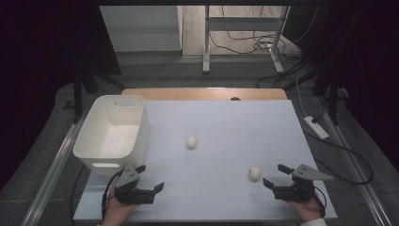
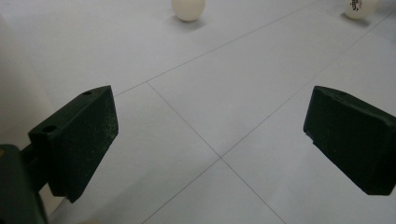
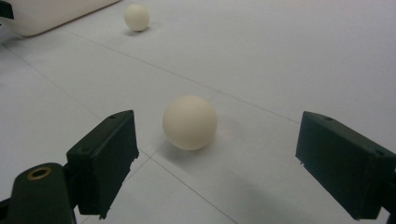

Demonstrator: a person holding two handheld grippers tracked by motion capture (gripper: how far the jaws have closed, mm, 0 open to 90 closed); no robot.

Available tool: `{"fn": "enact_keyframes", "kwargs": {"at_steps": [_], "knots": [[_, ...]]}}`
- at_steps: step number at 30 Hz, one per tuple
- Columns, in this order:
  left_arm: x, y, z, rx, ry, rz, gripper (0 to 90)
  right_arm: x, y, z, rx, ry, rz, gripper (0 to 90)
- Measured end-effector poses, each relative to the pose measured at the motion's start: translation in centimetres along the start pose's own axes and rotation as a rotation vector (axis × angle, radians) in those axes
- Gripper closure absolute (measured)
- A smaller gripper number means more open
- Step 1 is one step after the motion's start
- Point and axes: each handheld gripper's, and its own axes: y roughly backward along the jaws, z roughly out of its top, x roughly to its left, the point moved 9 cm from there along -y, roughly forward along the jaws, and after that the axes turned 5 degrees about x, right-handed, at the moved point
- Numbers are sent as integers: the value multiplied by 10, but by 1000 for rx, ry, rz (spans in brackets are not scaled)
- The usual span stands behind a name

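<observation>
near ball (image 3: 190, 122) just ahead of right tool (image 3: 215, 158), jaws apart

path: open mat (image 1: 221, 122) mid-table | obstacle: white bin (image 1: 113, 129) left

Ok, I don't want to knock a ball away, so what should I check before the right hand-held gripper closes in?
1. Right hand-held gripper jaws open: ok.
2. Near ball ahead of the jaws, not yet between them: ok.
3. Near ball at rest on the table: ok.
4. Far ball clear of the path: ok.
5. White bin upright, open top: ok.
6. Left hand-held gripper open, holding nothing: ok.
</observation>
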Motion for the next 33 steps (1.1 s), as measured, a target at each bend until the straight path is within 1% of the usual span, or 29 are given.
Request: {"fn": "enact_keyframes", "kwargs": {"at_steps": [3,14,23,24,33], "knots": [[0,0,0,1,-4,7,39,0,0,1,-3,-2,2,132],[-1,1,1,-1,-5,4,39,0,0,0,-2,4,0,135],[-1,3,2,-11,-2,8,40,2,-3,1,2,10,1,136],[0,3,3,-12,-7,11,40,2,-3,1,5,14,-2,136],[-1,2,4,-11,-9,8,40,1,-1,1,-1,9,-5,139]]}}
